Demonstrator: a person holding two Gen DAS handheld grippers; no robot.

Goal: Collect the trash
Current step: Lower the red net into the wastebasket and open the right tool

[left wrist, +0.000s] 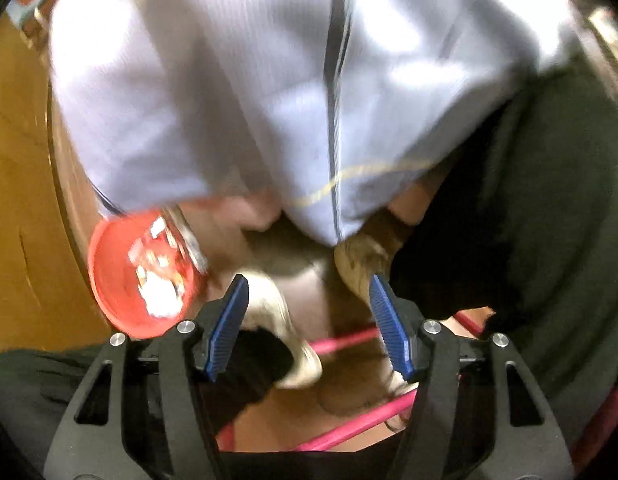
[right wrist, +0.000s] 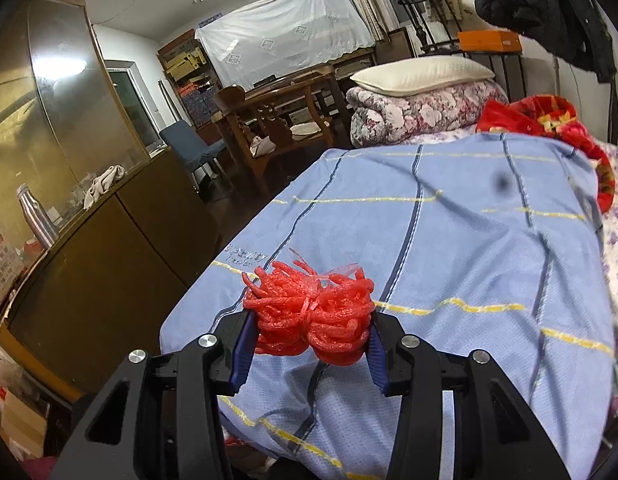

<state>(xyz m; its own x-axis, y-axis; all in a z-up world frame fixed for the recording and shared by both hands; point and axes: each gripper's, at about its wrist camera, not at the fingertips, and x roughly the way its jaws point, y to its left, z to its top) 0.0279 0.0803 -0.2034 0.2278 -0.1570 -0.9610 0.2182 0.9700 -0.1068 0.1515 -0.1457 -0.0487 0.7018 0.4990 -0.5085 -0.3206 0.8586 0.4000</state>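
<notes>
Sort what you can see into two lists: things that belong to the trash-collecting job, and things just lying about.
Job:
- red foam netting, clamped in the right gripper
- left gripper, open over a blurred heap

Lying about:
- pillow
- flowered quilt
- metal bottle
- blue chair

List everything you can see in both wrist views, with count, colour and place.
Foam net bundle: one, red, between the right tool's pads, above the bed.
Bedsheet: one, light blue with yellow and navy lines, covering the bed.
Pillow: one, cream, on a folded floral quilt.
Blanket: one, red, far right of bed.
Cabinet: one, brown, left of bed.
Steel bottle: one, silver, on cabinet.
Round lid: one, red, left, blurred.
Left tool: black, blue pads, open.
Right tool: black, gripping the bundle.
</notes>
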